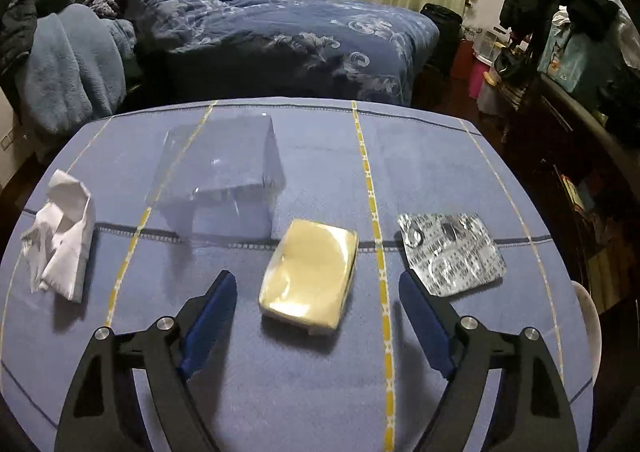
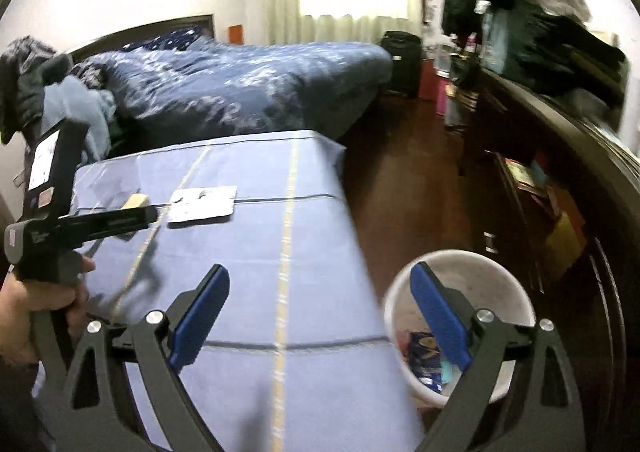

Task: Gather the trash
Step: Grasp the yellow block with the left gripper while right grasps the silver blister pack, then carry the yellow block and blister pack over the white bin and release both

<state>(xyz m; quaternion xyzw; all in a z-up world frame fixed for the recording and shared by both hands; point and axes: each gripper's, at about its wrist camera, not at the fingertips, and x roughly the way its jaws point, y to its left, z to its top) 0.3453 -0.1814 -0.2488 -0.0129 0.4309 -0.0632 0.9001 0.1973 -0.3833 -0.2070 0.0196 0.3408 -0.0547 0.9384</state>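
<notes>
In the left wrist view a yellowish tissue pack (image 1: 309, 276) lies on the blue tablecloth (image 1: 280, 392), just ahead of my open left gripper (image 1: 316, 280). A silver blister pack (image 1: 452, 252) lies to its right, a crumpled white tissue (image 1: 60, 236) to its far left, and a clear plastic box (image 1: 224, 168) behind it. In the right wrist view my right gripper (image 2: 320, 272) is open and empty above the table's right edge. A white bin (image 2: 460, 324) with trash inside stands on the floor under its right finger. The left gripper (image 2: 100, 224) shows at left, near the blister pack (image 2: 202, 206).
A bed with a blue quilt (image 1: 260, 36) stands behind the table. A dark shelf unit (image 2: 560, 192) with clothes and bags runs along the right. Dark wood floor (image 2: 400, 180) lies between table and shelf.
</notes>
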